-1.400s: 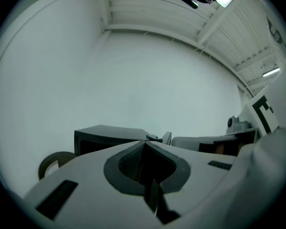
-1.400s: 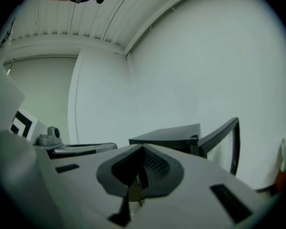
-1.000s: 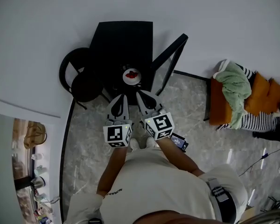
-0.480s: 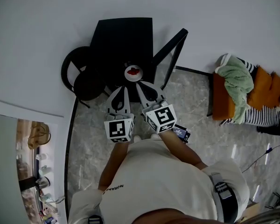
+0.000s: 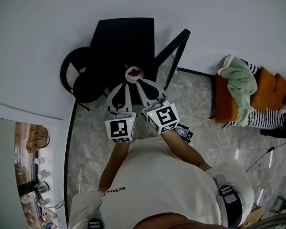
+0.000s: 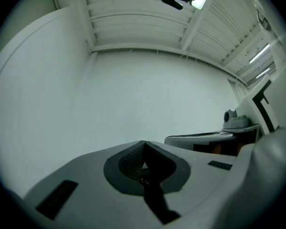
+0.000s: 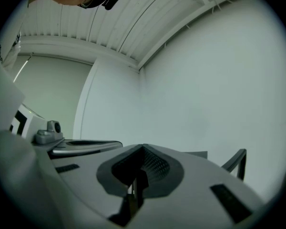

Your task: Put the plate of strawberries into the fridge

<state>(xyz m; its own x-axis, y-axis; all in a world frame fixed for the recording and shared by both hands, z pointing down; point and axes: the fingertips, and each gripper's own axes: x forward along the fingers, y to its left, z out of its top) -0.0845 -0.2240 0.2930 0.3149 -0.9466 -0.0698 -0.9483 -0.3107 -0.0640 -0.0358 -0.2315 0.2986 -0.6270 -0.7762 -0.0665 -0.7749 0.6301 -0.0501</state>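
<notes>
White wall [image 5: 47, 32], grey marble floor [image 5: 195, 128], black table [image 5: 126, 37], black chair [image 5: 78, 82], orange seat [image 5: 266, 95].

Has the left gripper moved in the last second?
Yes. The left gripper has pushed forward, farther in over the black table, and its tip is now close to the plate of strawberries.

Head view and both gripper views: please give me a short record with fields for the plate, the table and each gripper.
plate: white, strawberries on it
place: near edge of the black table
left gripper: jaws together, tip at the plate's near rim
right gripper: jaws together, tip at the plate's near rim
contact with plate: cannot tell
chair: black, left of the table
</notes>
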